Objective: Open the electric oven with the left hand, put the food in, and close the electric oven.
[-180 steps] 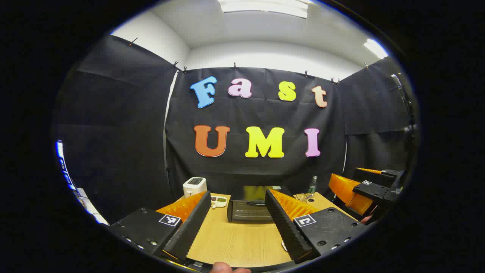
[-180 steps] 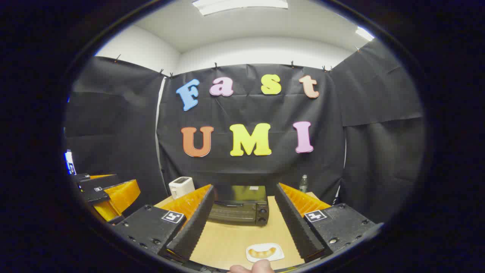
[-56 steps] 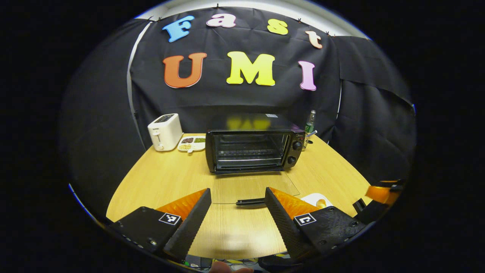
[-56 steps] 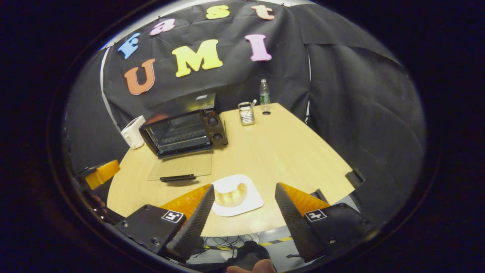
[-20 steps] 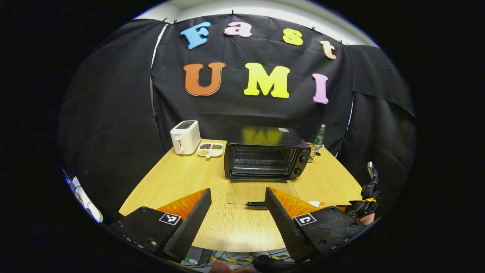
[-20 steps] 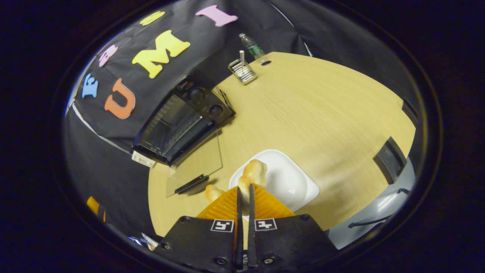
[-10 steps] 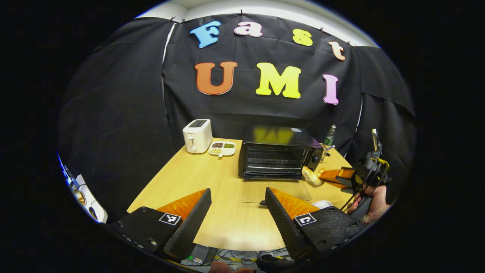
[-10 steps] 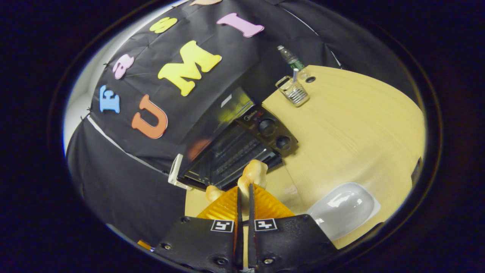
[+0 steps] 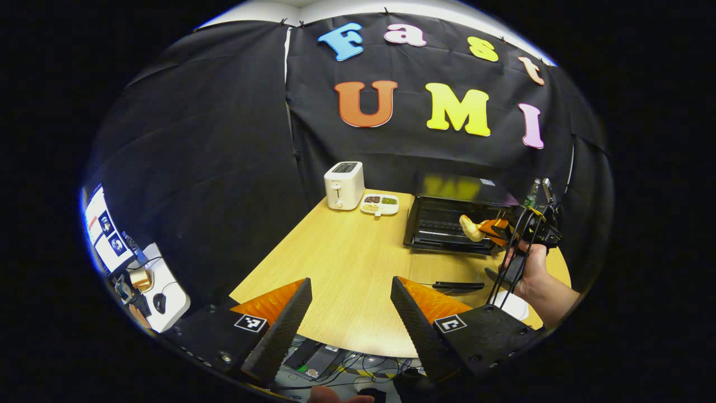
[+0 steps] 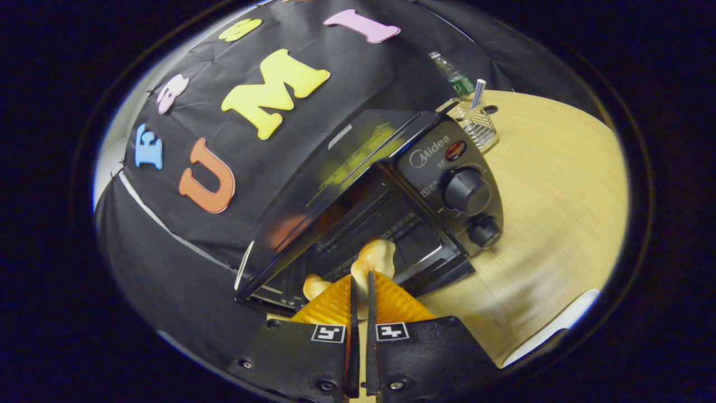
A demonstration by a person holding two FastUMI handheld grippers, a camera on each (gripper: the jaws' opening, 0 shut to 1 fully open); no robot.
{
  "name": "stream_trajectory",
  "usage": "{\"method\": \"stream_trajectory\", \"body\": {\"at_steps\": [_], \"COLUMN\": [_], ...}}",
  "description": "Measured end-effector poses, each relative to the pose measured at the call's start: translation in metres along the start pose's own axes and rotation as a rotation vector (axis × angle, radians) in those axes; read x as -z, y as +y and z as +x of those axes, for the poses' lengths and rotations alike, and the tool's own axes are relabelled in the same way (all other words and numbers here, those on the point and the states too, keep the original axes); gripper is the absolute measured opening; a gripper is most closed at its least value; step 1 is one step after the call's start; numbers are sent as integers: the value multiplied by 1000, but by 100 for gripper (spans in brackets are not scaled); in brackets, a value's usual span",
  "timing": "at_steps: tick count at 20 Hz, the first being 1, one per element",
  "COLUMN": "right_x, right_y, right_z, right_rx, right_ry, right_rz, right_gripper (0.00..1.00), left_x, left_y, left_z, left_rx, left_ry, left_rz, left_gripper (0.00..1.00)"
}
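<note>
The black electric oven (image 9: 447, 221) (image 10: 391, 184) stands at the back of the wooden table (image 9: 347, 263), its glass door folded down flat with the handle (image 9: 458, 285) toward me. My right gripper (image 10: 359, 277) (image 9: 489, 229) is shut on a pale croissant (image 10: 373, 256) (image 9: 469, 226), held right at the oven's open mouth by a hand (image 9: 537, 280). My left gripper (image 9: 349, 291) hangs open and empty over the table's near edge, well back from the oven.
A white toaster (image 9: 344, 184) and a divided snack dish (image 9: 379, 204) sit left of the oven. A wire holder (image 10: 475, 120) and a water bottle (image 10: 454, 75) stand to its right. A white plate (image 9: 512, 305) (image 10: 554, 330) lies near the hand. A desk with a mouse (image 9: 159, 302) is off to the left.
My right gripper has carried the croissant from above the plate up to the oven's opening. My left gripper has drawn back and swung left, staying open.
</note>
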State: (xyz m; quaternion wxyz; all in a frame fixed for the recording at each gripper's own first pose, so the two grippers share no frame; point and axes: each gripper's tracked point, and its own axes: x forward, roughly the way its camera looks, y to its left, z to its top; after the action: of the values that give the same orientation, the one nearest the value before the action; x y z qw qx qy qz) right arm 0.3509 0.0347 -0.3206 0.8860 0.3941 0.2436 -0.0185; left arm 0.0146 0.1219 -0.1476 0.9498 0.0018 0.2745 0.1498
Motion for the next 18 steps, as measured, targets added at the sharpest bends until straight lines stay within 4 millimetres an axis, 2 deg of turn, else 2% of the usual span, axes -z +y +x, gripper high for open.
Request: {"method": "stream_trajectory", "body": {"at_steps": [1, 4, 6, 7, 9, 11, 13, 14, 18], "right_x": [-2, -4, -4, -1, -1, 1, 1, 2, 7], "right_y": [0, 3, 3, 5, 8, 11, 18, 19, 11], "right_z": [9, 28, 39, 43, 50, 53, 47, 42, 10], "right_rx": [0, 1, 10, 7, 7, 20, 14, 24, 61], "right_ry": [-14, -57, -78, -78, -94, -101, -106, -106, -103], "right_rz": [10, 54, 75, 91, 110, 65, 5, -44, -213], "right_gripper": [5, 6, 5, 9, 7, 16, 23, 34, 64], "left_x": [2, 11, 12, 12, 9, 7, 5, 7, 4], "left_y": [2, 4, 2, 1, -2, -3, -5, -6, -19], "left_z": [-2, -3, -4, -5, -6, -5, -5, -4, -1], "left_rx": [-13, -38, -40, -41, -39, -33, -22, -14, 40], "left_ry": [12, 41, 51, 53, 51, 46, 39, 39, 24], "left_rz": [-2, 6, 6, 7, 10, 12, 8, 4, -14], "left_gripper": [93, 93, 93, 93, 96, 96, 96, 96, 96]}}
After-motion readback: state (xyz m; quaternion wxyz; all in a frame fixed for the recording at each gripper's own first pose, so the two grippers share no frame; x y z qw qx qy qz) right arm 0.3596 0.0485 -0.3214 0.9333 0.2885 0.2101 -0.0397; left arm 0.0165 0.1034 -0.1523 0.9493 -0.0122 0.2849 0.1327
